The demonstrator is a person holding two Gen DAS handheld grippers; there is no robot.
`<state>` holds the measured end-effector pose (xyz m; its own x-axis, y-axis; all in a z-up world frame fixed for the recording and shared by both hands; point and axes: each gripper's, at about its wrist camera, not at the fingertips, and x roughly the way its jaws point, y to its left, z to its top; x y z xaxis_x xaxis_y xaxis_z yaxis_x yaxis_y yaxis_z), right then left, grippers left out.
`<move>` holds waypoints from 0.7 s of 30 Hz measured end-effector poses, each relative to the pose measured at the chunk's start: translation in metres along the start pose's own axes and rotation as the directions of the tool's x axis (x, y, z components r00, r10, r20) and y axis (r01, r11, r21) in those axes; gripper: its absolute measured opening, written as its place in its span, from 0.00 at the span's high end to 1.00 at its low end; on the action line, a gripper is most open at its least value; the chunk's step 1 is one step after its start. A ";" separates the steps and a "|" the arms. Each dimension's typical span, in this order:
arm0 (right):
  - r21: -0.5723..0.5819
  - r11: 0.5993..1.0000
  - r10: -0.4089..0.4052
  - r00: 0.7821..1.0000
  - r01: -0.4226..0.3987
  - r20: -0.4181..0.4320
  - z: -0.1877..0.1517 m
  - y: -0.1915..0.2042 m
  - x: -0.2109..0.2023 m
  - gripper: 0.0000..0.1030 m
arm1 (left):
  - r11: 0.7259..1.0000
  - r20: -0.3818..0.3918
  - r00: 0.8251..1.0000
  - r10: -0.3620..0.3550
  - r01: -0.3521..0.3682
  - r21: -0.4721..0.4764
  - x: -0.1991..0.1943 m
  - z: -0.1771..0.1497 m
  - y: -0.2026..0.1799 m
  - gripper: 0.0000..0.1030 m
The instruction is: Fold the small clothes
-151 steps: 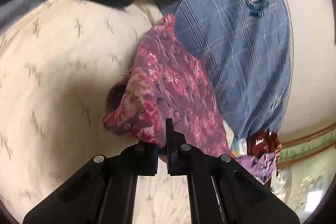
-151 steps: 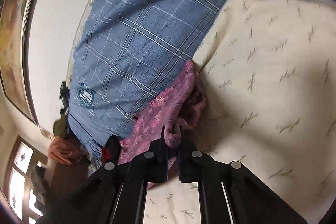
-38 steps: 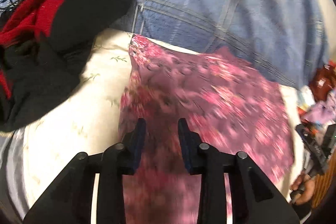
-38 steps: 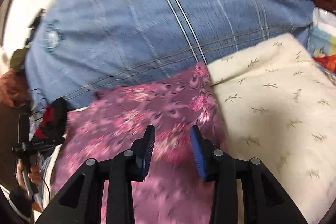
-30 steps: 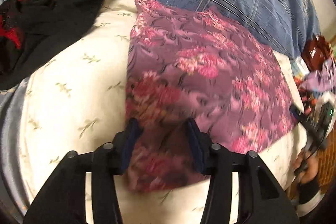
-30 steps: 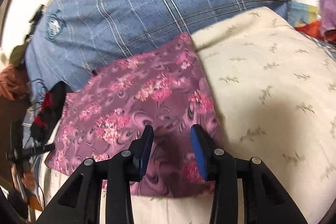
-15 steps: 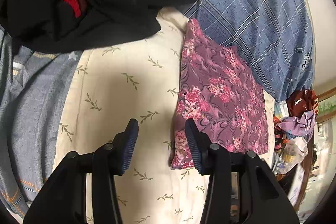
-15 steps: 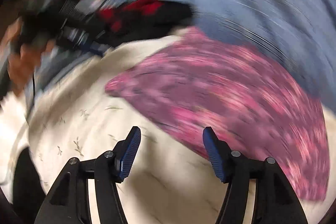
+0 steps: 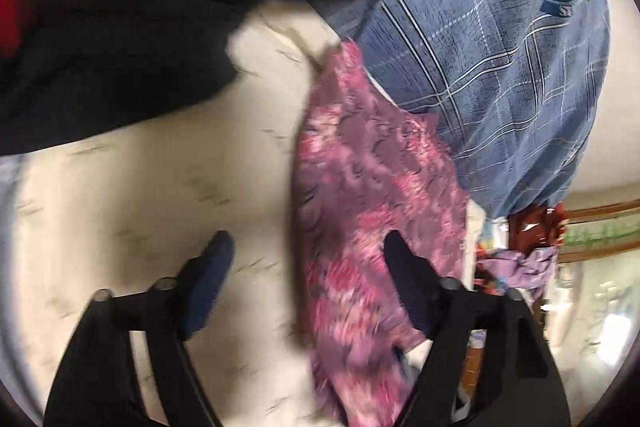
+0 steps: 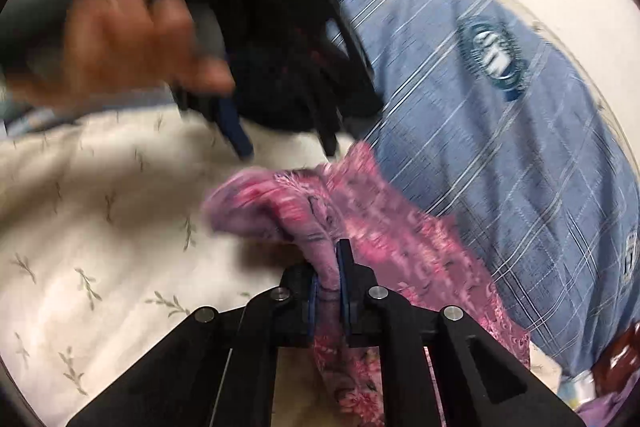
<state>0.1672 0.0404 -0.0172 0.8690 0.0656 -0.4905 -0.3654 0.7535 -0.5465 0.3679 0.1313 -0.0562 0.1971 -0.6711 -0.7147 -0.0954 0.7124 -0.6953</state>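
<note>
- The pink flowered cloth [image 10: 384,227] lies on the cream bedsheet [image 10: 100,227], its far edge tucked against the blue checked cover [image 10: 500,167].
- The right gripper [image 10: 330,287] is clamped on a bunched fold at the near edge of the cloth; fabric fills the narrow gap between its jaws, and the pinched part lifts clear of the bedsheet while the rest trails toward the blue cover.
- The left gripper [image 9: 308,271] is spread wide and grips nothing. One finger [image 9: 212,267] hangs over bare bedsheet beside the cloth, the other over the cloth itself.
- In the right wrist view the left hand [image 10: 120,39] shows blurred beyond the cloth, near the black garment [image 10: 288,39].
- My read: the step in hand is a further fold, the right side carrying its edge over the flat part.
- To do it well, the left gripper should take the matching corner on the same edge, so both ends travel level and the crease stays straight.
- Only a small pinch is held, so a fast pull could drag the whole cloth or slip; a low, even sweep looks safer.
- Keep the cloth away from the black garment, which lies just beyond its far corner.
</note>
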 end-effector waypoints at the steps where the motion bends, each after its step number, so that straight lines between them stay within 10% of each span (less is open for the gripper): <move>1: 0.008 1.000 0.003 1.000 -0.003 0.012 0.001 -0.002 -0.002 0.93 | 1.000 -0.012 1.000 -0.004 0.004 -0.005 0.008 0.004 -0.003 0.21; 7: 0.010 0.999 0.030 0.999 -0.031 0.042 -0.004 -0.003 -0.006 0.93 | 0.998 -0.070 0.997 0.024 -0.020 0.064 0.046 0.017 -0.039 0.23; 11: 0.053 0.996 0.063 0.997 -0.065 0.051 -0.009 -0.007 -0.007 0.93 | 0.973 -0.050 0.986 0.159 -0.148 0.176 0.055 0.009 -0.060 0.88; 21: 0.284 0.946 0.134 0.986 -0.158 0.103 -0.026 -0.053 -0.037 0.94 | 0.976 0.110 0.988 0.111 -0.129 0.173 0.011 -0.016 -0.099 0.93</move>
<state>0.1460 -0.0190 0.0123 0.8420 0.2331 -0.4866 -0.3884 0.8878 -0.2469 0.3641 0.0499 0.0034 0.2917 -0.5614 -0.7744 0.0501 0.8175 -0.5738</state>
